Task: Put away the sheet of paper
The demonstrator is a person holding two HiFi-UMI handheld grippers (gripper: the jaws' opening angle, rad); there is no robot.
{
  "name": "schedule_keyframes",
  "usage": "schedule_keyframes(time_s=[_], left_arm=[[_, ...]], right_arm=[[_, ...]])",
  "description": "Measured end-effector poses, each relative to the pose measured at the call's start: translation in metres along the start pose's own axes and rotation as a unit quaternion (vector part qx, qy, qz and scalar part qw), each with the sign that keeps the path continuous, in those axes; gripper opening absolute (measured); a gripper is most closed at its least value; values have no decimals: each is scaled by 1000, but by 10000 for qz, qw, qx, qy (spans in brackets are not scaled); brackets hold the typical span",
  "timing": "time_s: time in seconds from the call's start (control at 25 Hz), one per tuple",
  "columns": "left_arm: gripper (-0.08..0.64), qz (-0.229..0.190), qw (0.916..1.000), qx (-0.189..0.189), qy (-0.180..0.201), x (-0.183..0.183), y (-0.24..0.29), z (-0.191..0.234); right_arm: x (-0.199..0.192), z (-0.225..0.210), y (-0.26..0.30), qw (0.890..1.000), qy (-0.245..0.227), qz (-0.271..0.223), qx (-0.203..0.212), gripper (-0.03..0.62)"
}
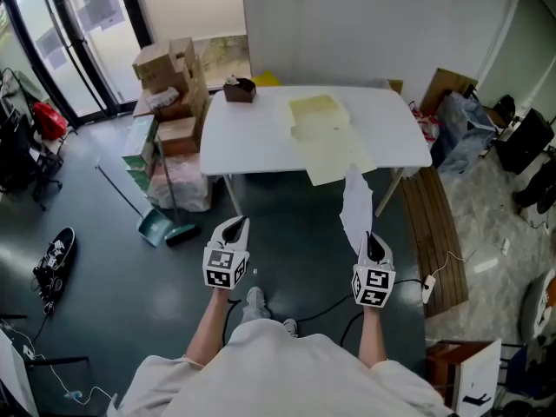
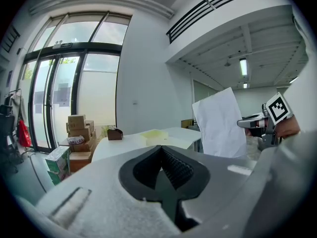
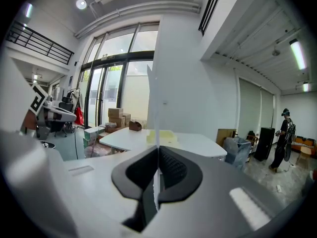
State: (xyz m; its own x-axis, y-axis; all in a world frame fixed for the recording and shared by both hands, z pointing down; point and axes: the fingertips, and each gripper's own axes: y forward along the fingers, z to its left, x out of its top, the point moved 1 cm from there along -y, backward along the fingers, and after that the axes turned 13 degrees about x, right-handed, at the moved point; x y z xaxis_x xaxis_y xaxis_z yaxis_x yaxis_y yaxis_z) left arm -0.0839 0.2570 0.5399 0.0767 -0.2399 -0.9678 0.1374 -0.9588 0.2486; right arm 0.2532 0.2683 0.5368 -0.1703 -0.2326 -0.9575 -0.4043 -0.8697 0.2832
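Paper sheet, thin, white, pinched in right claw, left claw clenched empty

Daylight is pouring through the tall glass doors, blowing them out, and ceiling lamps are glowing. Both gripper views are bending strongly toward dark, vignetted edges.

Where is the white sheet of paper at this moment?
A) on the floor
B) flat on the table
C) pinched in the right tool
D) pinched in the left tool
C: the right tool is shut on the sheet of paper, which stands up from it; the left tool is shut and empty.
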Motion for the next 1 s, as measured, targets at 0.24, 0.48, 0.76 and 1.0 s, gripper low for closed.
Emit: schedule_keyframes(time_s=[0.24,0.48,0.76,1.0], left_arm=[[5,45,9999,-100,-49,-2,37,6],[5,2,9993,-378,-68,10,102,10],[5,-49,9977,-674,-103,37,186,40],[5,-67,9961,-871,-106,53,251,71]], right_arm=[[4,-7,30,10000,-13,53,-17,2],[17,-24,75,9998,-82,131,-161,2],[50,-42,141,9987,-94,180,-468,2],[74,-51,199,9973,-67,168,-708,2]])
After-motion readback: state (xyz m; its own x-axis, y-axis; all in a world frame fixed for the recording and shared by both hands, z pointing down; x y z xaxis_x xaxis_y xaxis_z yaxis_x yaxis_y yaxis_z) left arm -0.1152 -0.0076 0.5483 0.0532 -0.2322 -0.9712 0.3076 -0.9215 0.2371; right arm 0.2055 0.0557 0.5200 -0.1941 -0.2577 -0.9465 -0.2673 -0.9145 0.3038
